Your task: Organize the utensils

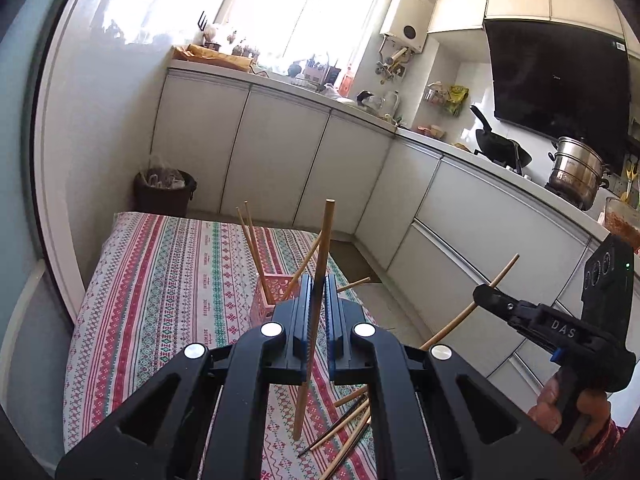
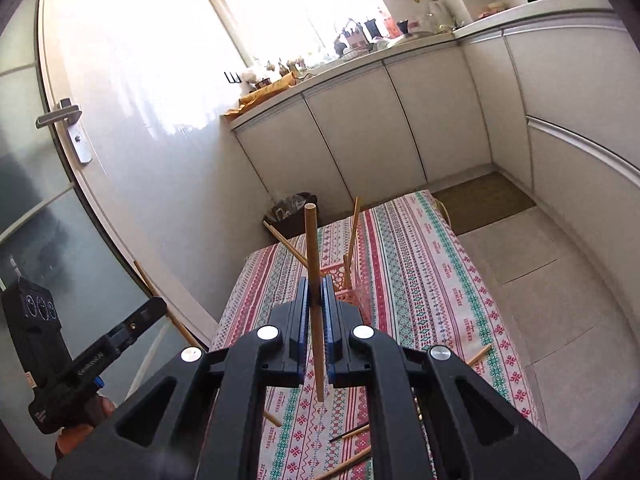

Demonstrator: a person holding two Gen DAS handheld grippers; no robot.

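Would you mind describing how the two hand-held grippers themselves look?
Both are black plastic with blue finger pads and round silver bolts. The right hand-held gripper reads "DAS"; the left hand-held gripper carries pale lettering. A patterned red sleeve shows.

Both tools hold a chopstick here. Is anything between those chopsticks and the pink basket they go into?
Nothing visible blocks the way. The left tool and the right tool each grip a chopstick above the striped cloth. Only the chopsticks already leaning inside the pink basket crowd its opening.

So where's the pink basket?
The pink basket sits on the striped tablecloth, just past the left gripper, with chopsticks poking out.
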